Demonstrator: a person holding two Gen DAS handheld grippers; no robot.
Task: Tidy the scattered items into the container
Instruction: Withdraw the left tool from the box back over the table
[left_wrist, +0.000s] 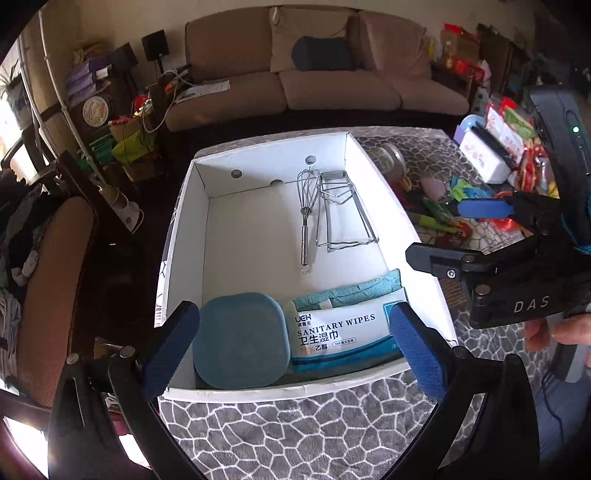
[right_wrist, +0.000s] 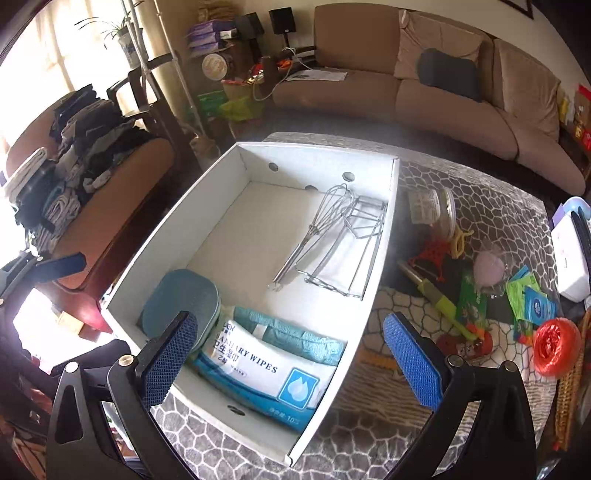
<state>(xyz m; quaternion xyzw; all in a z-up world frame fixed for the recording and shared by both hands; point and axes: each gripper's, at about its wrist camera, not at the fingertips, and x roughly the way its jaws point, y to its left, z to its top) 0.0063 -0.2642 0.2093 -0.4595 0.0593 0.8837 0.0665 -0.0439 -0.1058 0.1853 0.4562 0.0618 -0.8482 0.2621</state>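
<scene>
1. Blue-padded fingers of the left gripper (left_wrist: 291, 350) fill the bottom of the left wrist view, spread wide with nothing between them, poised over the near end of the white box (left_wrist: 181, 236).
2. Equally wide and empty, the right gripper (right_wrist: 291, 358) sits low in the right wrist view, over the box's near corner.
3. Inside the box, at its near end, lie a blue square lid (left_wrist: 240, 339), a pack of sanitary wipes (left_wrist: 340, 336) and a teal cloth (left_wrist: 351, 291) behind the pack.
4. Toward the far right wall of the box lie a whisk (left_wrist: 308, 206) and a wire rack (left_wrist: 343, 210), side by side.
5. Right of the box, on the grey patterned cloth (left_wrist: 295, 424), scattered items remain: a jar (right_wrist: 432, 210) on its side, a green peeler (right_wrist: 436, 295), a pink puff (right_wrist: 489, 267) and a red roll (right_wrist: 556, 343).
</scene>
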